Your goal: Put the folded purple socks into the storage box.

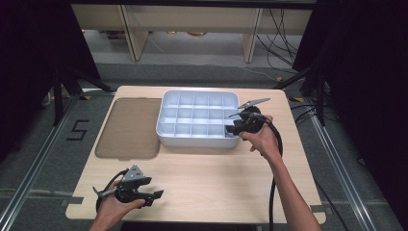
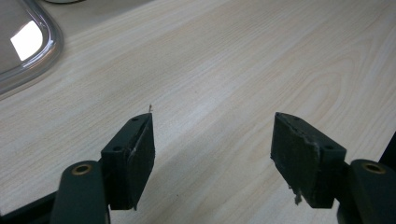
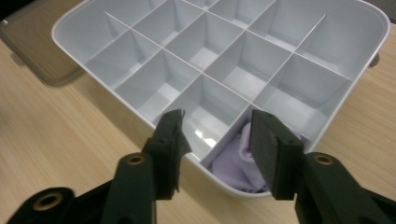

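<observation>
So the right gripper (image 1: 234, 129) is parked at the near right corner of the white divided organizer tray (image 1: 166, 137), jaws spread apart with nothing between them. In the right gripper view you can see a lilac cloth (image 3: 236, 161) bunched down in that corner compartment, just under and between the jaw tips. Every other cell visible looks empty. Can't tell whether the cloth is on its way in or out, so take this as a guess either way.

If it's being tucked in, I'd make sure no fold hangs over the divider or the rim before backing off. If it's a pick, go straight down into the cell, keep both jaws inside the walls, and close on the thick bunched part — thin fabric slips if you only catch an edge. That tray looks light, so a jaw dragging the wall could probably shift it.

The left gripper (image 1: 158, 194) rests low at the near left edge of the wooden table (image 1: 207, 178), jaws wide apart over bare wood, holding nothing. The brownish translucent lid (image 1: 129, 127) lies flat just beside the tray's left side — out of the way.
</observation>
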`<state>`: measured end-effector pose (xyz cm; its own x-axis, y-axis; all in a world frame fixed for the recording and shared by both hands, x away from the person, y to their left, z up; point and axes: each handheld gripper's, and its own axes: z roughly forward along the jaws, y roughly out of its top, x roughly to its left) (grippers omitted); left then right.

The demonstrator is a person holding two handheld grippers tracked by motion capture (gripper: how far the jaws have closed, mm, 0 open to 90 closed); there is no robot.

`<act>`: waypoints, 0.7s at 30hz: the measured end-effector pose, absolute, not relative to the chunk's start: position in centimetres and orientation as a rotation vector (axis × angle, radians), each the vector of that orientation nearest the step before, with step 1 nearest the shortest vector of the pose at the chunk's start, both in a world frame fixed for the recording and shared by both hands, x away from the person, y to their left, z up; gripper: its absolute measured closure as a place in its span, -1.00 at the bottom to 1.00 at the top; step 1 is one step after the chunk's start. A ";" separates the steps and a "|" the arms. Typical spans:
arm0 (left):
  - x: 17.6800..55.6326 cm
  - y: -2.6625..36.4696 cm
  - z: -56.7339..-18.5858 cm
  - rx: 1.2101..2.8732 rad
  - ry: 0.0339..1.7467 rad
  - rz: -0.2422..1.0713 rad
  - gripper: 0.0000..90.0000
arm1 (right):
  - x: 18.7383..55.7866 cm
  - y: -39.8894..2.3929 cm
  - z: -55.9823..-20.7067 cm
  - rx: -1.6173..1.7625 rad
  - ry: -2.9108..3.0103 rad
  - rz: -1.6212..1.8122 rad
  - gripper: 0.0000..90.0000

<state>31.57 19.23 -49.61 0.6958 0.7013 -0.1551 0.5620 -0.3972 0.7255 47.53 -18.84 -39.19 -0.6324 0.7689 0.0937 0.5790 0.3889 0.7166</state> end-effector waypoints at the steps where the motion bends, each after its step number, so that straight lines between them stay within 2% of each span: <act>1: 31.6 19.3 -49.5 2.115 0.959 0.221 -0.33 | 46.9 -18.7 -39.1 1.207 2.395 1.095 0.09; 5: 31.6 19.4 -49.4 2.106 0.959 0.229 -0.34 | 45.7 -18.3 -39.0 1.247 2.407 1.106 -0.04; 14: 31.5 19.4 -49.4 2.104 0.969 0.237 -0.36 | 43.8 -17.6 -40.1 1.286 2.399 1.194 -0.17; 21: 31.6 19.5 -49.4 2.095 0.962 0.251 -0.43 | 42.9 -17.7 -41.0 1.230 2.401 1.226 -0.35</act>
